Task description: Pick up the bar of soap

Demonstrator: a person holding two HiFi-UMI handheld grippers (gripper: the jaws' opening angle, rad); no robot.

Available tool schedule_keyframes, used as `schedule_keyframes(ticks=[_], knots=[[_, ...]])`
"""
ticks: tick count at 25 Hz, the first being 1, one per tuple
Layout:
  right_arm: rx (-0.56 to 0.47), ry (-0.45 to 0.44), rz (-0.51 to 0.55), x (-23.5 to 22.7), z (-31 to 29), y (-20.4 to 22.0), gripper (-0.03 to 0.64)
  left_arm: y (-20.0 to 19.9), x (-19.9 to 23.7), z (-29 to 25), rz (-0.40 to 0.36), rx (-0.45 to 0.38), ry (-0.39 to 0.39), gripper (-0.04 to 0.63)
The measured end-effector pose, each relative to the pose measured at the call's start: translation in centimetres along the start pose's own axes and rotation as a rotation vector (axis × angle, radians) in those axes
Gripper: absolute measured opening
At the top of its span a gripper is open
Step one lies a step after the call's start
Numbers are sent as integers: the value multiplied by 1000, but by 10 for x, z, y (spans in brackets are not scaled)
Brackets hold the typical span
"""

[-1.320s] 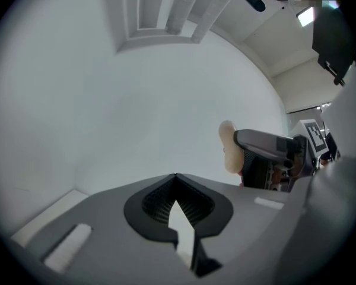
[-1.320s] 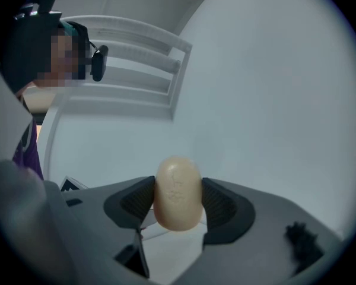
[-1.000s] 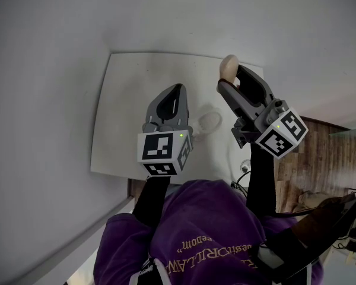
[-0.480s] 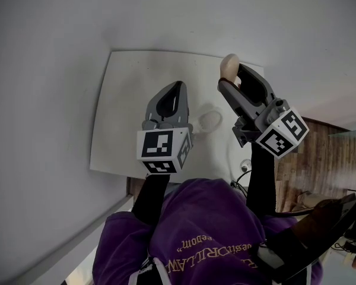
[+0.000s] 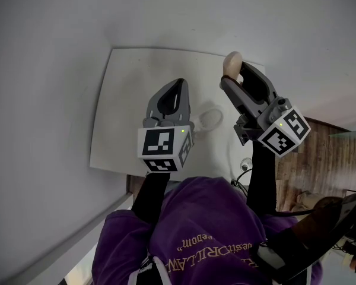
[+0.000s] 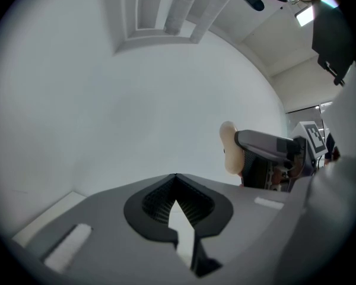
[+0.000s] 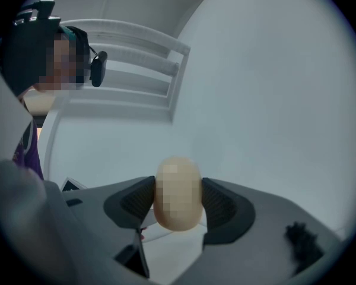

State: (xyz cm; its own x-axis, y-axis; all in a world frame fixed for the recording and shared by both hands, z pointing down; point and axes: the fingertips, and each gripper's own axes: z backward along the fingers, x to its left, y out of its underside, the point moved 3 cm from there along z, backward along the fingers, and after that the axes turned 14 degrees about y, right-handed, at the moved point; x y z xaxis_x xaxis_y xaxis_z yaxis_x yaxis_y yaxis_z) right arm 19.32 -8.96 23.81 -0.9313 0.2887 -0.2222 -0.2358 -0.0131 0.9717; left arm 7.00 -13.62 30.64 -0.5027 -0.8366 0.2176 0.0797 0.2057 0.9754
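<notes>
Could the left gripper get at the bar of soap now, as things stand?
Probably it could touch it, but hardly take it. Nothing stands between the left gripper and the bar of soap, yet the right gripper clamps the soap on both sides, and the left jaws are together.

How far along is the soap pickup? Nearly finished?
Done: the soap is clamped between the jaws of the right gripper. In hand: it is held up, apparently clear of the white table. The left gripper is shut and empty, taking no part. Left: nothing obvious of the pickup itself.
</notes>
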Motion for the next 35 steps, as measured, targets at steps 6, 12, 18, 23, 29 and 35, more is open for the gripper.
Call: schedule_keyframes(ticks=[6, 12, 18, 23, 29, 35], knots=[[-4, -8, -6, -2, 1, -1, 261, 0, 0, -1, -2, -2, -1, 5], [0, -10, 2, 0, 1, -1, 261, -1, 0, 0, -5, -5, -1, 5], [-3, -15, 7, 2, 0, 1, 261, -1, 2, 2, -8, -11, 0, 5], [2, -14, 7, 1, 0, 1, 261, -1, 1, 2, -5, -10, -2, 5], [6, -15, 5, 1, 0, 1, 261, 0, 1, 2, -1, -9, -2, 5], [10, -13, 6, 0, 0, 2, 261, 0, 2, 2, 0, -9, -2, 5]])
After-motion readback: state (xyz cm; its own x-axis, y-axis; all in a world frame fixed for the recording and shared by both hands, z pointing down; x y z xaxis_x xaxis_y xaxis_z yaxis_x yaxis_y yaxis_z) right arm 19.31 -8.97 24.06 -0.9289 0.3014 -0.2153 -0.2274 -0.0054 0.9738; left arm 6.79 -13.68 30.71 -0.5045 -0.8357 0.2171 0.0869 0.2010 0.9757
